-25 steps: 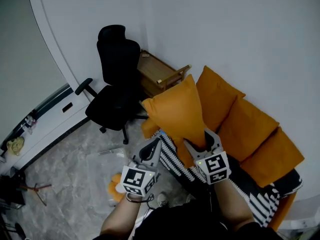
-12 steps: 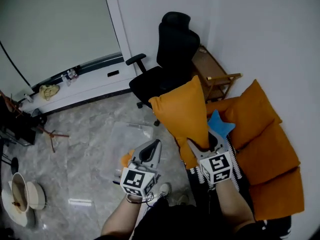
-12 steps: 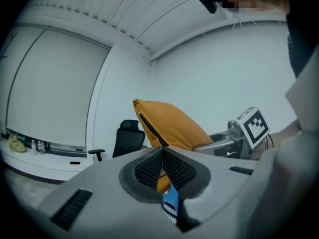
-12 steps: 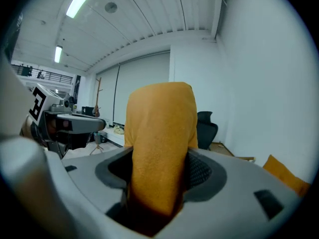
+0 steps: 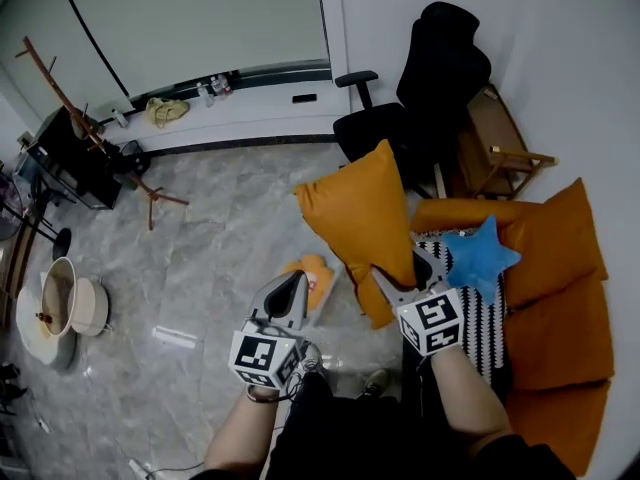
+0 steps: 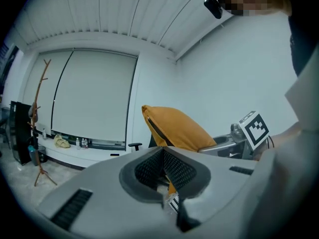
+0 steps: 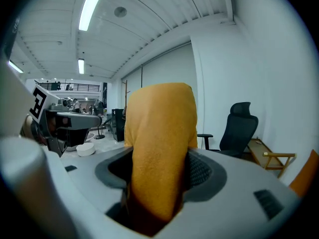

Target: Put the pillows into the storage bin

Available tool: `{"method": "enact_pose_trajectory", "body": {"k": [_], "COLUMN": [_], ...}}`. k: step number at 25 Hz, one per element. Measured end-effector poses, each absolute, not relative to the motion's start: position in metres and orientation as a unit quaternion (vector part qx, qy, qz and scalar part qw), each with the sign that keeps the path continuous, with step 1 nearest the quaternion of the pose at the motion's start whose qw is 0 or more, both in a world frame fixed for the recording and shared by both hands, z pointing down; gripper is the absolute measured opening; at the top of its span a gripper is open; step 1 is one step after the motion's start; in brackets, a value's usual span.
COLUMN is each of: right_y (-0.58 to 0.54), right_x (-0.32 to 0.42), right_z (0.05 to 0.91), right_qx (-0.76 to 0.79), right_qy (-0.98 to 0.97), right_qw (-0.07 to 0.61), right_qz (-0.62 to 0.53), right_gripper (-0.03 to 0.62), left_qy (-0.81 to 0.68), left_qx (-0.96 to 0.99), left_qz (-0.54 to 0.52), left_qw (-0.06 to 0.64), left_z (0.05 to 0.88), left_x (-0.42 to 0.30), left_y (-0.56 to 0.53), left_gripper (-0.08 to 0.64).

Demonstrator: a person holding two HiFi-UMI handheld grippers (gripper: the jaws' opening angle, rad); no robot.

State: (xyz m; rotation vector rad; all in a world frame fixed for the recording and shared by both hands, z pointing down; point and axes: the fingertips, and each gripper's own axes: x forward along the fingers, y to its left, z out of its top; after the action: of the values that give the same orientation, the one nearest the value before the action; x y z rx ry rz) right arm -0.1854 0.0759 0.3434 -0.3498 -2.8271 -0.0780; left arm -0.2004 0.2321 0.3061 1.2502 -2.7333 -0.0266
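My right gripper (image 5: pixel 398 268) is shut on the lower corner of a big orange pillow (image 5: pixel 358 213), which stands upright above the floor. In the right gripper view the pillow (image 7: pixel 160 133) fills the gap between the jaws. My left gripper (image 5: pixel 288 290) is shut and holds nothing, just left of the pillow. Behind it on the floor lies a clear storage bin with another orange pillow (image 5: pixel 313 271) in it, mostly hidden. A blue star pillow (image 5: pixel 481 256) lies on the sofa. In the left gripper view the held pillow (image 6: pixel 174 128) rises beyond the shut jaws.
The orange sofa (image 5: pixel 565 268) with a black-and-white striped throw (image 5: pixel 485 323) runs along the right. A black office chair (image 5: pixel 435 93) and a wooden side table (image 5: pixel 503 148) stand behind it. A coat stand (image 5: pixel 95 118) and round white pots (image 5: pixel 62 308) are at the left.
Both grippers and the held orange pillow have swung left, away from the sofa and out over the floor. The blue star pillow has come into sight.
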Motion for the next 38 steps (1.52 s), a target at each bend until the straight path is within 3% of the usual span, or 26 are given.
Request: {"method": "enact_pose_trajectory", "body": {"k": [22,38], "right_y": [0.279,0.321], "right_x": [-0.370,-0.430], "right_z": [0.389,0.480], "right_qx": [-0.123,-0.172], "right_qy": [-0.973,-0.946], "right_qw": [0.196,0.274], "right_qz": [-0.017,-0.018], "right_gripper": [0.290,0.295], "left_qy": [-0.893,-0.894], "left_qx": [0.437,0.406], "left_qz": [-0.045,-0.083], "left_qw": [0.098,0.169], "left_z": [0.359,0.448], "left_x": [-0.372,-0.403], "left_y": [0.422,0.448], "left_gripper": [0.006,0.008]}}
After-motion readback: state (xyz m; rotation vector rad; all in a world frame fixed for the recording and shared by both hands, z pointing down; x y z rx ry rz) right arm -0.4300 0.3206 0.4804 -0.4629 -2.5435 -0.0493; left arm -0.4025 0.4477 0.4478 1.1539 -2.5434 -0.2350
